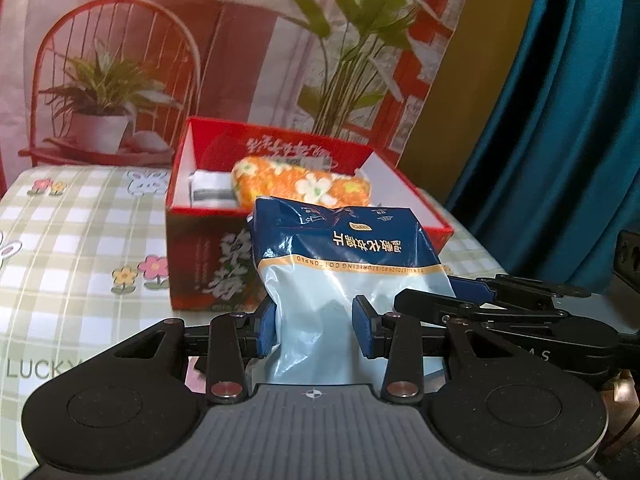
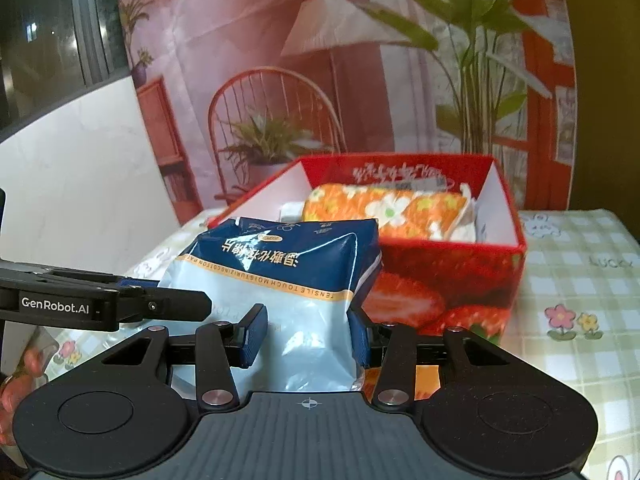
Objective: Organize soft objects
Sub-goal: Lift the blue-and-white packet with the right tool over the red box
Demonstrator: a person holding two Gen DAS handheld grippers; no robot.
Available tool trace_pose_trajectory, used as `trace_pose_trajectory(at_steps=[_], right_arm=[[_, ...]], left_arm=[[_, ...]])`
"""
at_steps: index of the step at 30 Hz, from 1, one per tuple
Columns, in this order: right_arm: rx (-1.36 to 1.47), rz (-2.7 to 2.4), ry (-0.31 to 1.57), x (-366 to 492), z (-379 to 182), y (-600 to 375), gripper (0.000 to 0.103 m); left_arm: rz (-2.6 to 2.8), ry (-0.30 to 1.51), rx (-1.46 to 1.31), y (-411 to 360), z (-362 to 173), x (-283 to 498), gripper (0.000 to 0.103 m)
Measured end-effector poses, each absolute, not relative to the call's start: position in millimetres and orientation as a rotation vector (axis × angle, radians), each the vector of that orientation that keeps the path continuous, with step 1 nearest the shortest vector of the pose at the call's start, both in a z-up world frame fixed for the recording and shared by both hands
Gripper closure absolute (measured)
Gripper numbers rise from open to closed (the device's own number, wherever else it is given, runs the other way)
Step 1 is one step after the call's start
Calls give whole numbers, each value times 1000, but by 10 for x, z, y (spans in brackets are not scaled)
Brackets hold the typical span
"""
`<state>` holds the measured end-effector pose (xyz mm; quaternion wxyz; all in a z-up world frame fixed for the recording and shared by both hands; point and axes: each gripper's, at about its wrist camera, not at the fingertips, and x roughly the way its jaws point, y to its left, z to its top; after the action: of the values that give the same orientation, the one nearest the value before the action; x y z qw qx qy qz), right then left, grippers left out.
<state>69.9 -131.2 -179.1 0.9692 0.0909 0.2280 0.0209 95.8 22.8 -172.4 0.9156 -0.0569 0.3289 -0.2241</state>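
Presently, as seen from both wrist views:

Held item: blue-and-pale-grey crinkly plastic pack of cotton pads [image 1: 340, 268], lifted clear of the surface, upper end tilted toward the box, printed band of orange lettering across its middle.

Left hand-held gripper [image 1: 316, 326]: clenched on the pale lower part of the pack, blue pads [image 1: 267, 330] pressing in from both sides, plastic creased between them.

Right hand-held gripper [image 2: 306, 336]: likewise gripping the same pack at its pale end, one blue pad [image 2: 253, 336] plainly against the plastic, the other partly hidden behind a fold.

Relation of the two: side by side on one pack; black linkage of the right one visible at the right edge of the left view, black arm marked "GenRobot.AI" visible at the left edge of the right view.

Red cardboard box with strawberry print and white inside [image 1: 192, 240]: open-topped, standing on the surface just behind the pack.

Box contents: orange fluffy cloth with white flowers [image 1: 300, 188] lying across the middle; folded grey-and-white striped fabric [image 1: 210, 192] in the left corner beside it.

Surface: green-and-white checked cloth with small flowers [image 1: 80, 240], box resting on it.

Backdrop: printed hanging of a red chair and potted plants [image 1: 120, 80]; teal curtain [image 1: 560, 140] to the right.

Person: fingers [image 2: 18, 396] at lower left edge of the right view.
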Motion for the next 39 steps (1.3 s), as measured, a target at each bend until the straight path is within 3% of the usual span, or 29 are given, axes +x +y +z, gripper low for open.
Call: trace_pose_trajectory(at_steps=[12,23,30,39], right_arm=[[160,30,387,846,-1479,-1580,62],[78,19,343,1505,-1153,-1947,62],[35,12,369,2116,-1194,-2098,66],[27,-30,562,2574,-1579,-2163,72]], left_arm=[[-493,619,-91,33,-1468,1209,61],[-480,591,-55,-218,-1275,1958,61],[-410,615,-12,-277,-1374,2457,61],[-393,797,16,-342,-1781,2825,62]])
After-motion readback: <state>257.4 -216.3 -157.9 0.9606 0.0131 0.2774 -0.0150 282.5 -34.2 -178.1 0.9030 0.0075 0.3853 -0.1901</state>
